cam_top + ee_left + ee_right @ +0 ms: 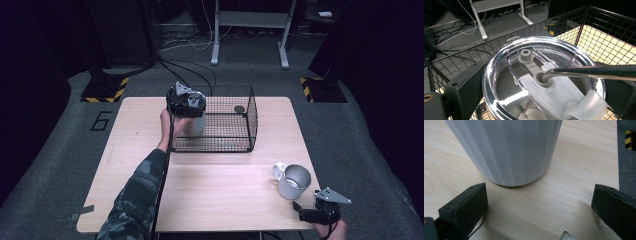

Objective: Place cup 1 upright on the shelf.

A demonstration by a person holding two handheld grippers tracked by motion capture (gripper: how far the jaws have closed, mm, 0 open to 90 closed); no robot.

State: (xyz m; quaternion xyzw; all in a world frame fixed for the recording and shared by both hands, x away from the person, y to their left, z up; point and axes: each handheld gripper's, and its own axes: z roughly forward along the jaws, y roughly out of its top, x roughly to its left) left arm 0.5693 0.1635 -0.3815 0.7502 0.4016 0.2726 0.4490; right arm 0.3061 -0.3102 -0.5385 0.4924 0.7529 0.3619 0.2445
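Left gripper view: tongs [541, 100] clamp lidded tumbler [544, 80] inside wire basket [596, 32]

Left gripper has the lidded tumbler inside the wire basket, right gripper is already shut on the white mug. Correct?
Not quite. The right gripper is open: in the right gripper view its jaws stand wide apart, short of the white mug. The left gripper does hold the lidded tumbler inside the wire basket.

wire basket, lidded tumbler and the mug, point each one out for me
wire basket [252, 117], high view, on its right mesh wall
lidded tumbler [506, 75], left gripper view, on the clear lid
mug [294, 185], high view, on its outer side wall
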